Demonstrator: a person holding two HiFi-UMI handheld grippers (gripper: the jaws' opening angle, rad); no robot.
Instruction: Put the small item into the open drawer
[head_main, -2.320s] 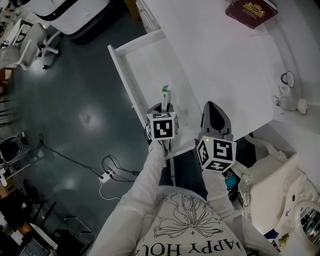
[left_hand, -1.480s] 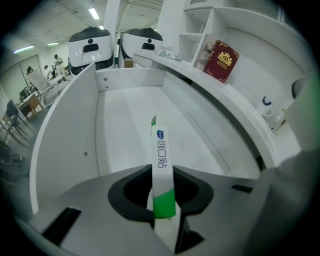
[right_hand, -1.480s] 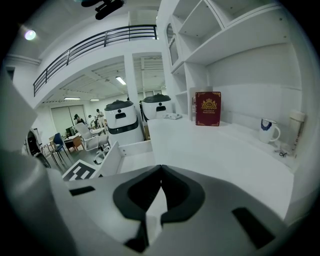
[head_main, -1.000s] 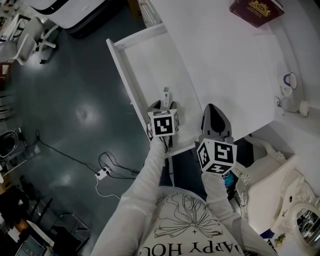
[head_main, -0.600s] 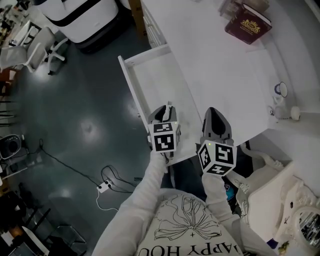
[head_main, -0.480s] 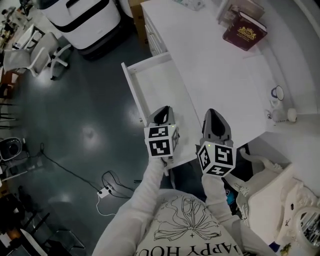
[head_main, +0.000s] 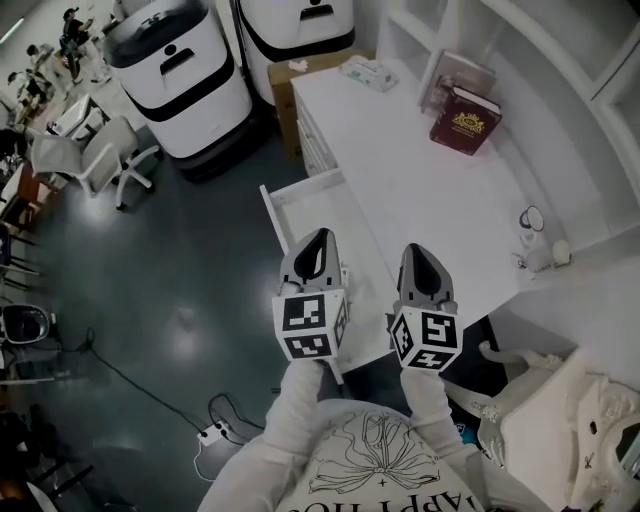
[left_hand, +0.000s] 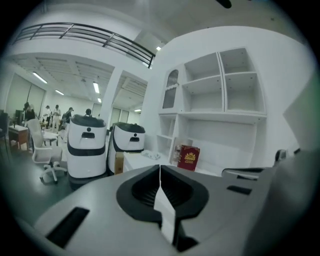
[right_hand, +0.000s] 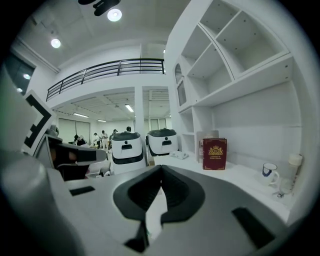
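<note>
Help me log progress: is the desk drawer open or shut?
Open. In the head view the drawer juts out from the desk front, its white inside exposed.

The white drawer (head_main: 318, 205) stands pulled out from the front of the white worktop (head_main: 430, 190), open upward, shallow and long. The small item is hidden from view.

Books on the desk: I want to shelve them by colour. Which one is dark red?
The front book, dark red with a gold crest on its cover; the other book stands just behind it and is pale.
</note>
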